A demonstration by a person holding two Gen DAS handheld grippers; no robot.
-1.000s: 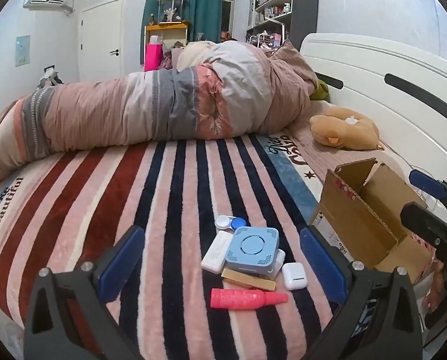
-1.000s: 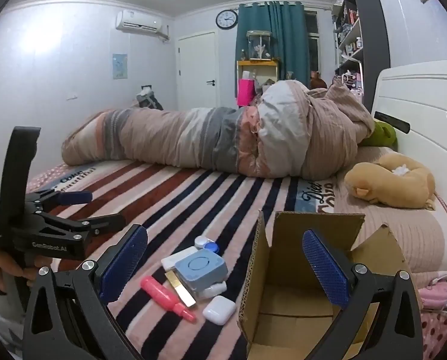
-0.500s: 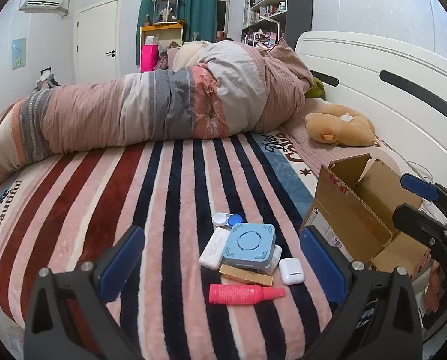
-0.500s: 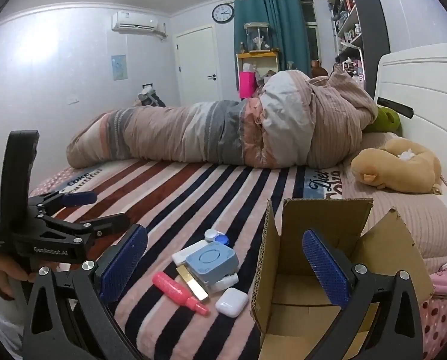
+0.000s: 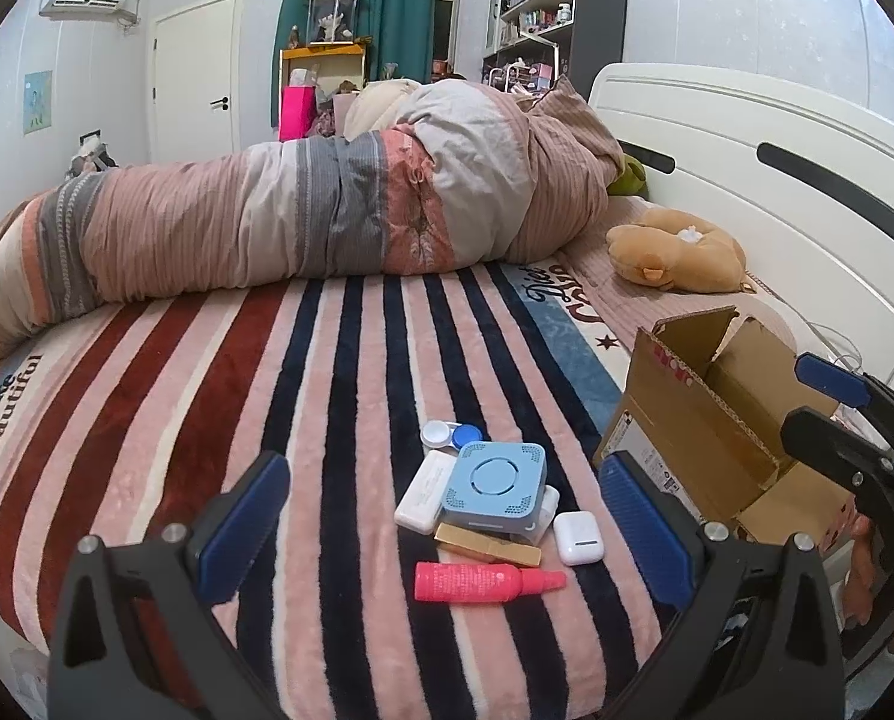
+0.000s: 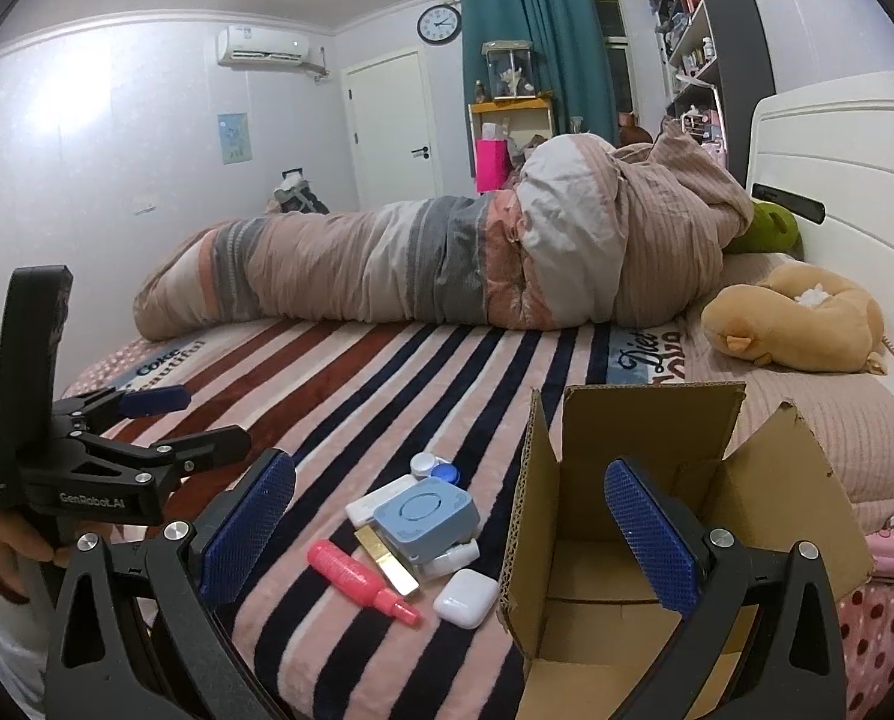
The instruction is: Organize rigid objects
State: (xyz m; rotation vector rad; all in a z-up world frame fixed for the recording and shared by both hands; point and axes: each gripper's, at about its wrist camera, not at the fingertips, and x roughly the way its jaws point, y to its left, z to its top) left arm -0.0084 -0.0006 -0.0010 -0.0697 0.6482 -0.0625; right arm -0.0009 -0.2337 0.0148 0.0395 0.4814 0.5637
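Jaws of left gripper (image 5: 441, 525) and right gripper (image 6: 450, 516) both wide apart, empty. Bed (image 5: 147, 420): cardboard box (image 6: 639, 456) open, looks empty, nothing packed yet. All left in a pile beside it: blue square device (image 5: 496, 486), pink bottle (image 5: 477, 582), white earbud case (image 5: 578, 530), contact lens case (image 5: 452, 435).

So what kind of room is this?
A bedroom, most likely: there is a bed with a white headboard, a rolled-up quilt on a striped blanket, and a plush toy beside it.
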